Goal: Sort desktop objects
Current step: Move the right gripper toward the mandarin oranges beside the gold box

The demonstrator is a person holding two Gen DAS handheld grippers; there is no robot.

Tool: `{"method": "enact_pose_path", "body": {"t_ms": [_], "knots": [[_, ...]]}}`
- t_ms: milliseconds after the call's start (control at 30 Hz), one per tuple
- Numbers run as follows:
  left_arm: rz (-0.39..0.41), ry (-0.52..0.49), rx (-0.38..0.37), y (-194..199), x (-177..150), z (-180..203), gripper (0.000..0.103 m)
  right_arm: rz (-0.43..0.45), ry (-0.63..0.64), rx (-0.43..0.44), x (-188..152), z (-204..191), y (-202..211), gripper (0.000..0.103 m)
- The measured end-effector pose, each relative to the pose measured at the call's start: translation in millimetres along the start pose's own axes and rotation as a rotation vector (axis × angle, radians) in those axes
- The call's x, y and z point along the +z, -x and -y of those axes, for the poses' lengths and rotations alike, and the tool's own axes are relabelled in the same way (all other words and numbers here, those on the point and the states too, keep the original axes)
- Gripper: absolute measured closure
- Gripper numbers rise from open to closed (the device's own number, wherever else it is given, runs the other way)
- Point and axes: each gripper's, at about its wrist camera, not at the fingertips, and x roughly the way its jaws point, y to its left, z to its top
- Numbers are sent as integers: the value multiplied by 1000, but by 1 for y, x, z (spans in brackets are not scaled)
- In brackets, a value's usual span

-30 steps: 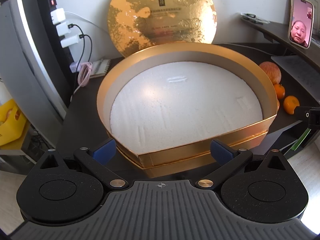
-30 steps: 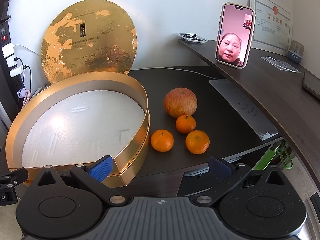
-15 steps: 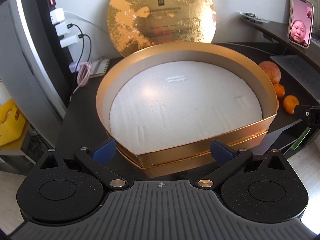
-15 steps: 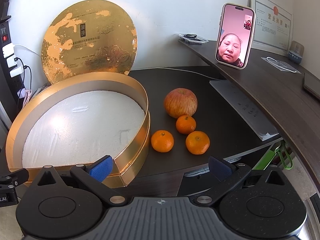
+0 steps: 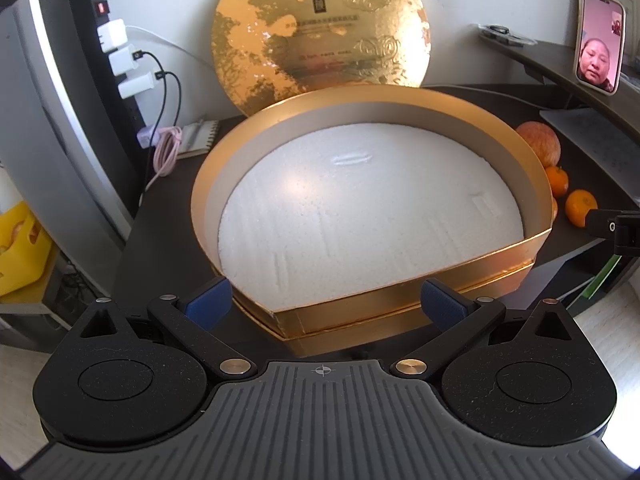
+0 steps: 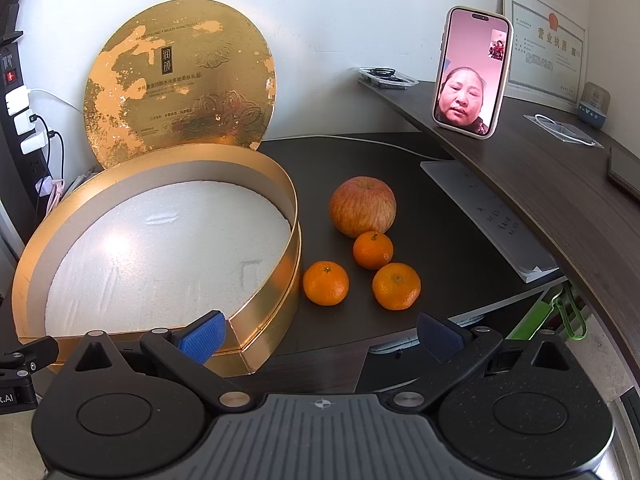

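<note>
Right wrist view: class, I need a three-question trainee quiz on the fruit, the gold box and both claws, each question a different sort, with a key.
1. How many oranges lie beside the apple?
2. True or false: the gold box already holds fruit.
3. The right claw is: A open, B shut on an orange, C out of view.

Key: 1. Three. 2. False; only white foam inside. 3. A; the left claw is open too.
</note>
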Motion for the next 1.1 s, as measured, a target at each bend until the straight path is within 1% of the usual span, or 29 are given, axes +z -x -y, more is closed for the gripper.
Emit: {"method": "enact_pose_path", "body": {"t_ms": [367,600,733,967,1100], "knots": [[-1,-7,-2,-2,0,2,0,0,-14,-6,-1,10,-7,0],[0,-17,-46,-10,6,11,3,27,-53,35,-2,32,-23,0],[-4,-24,-44,-17,10,18,2,42,-77,58,-3,45,-34,0],[-22,5,-70,-34,24,24,2,67,-117,100,-4,68,-52,0],[-33,39,-73,-44,31,27,2,54,-137,108,-4,80,-68,0]]}}
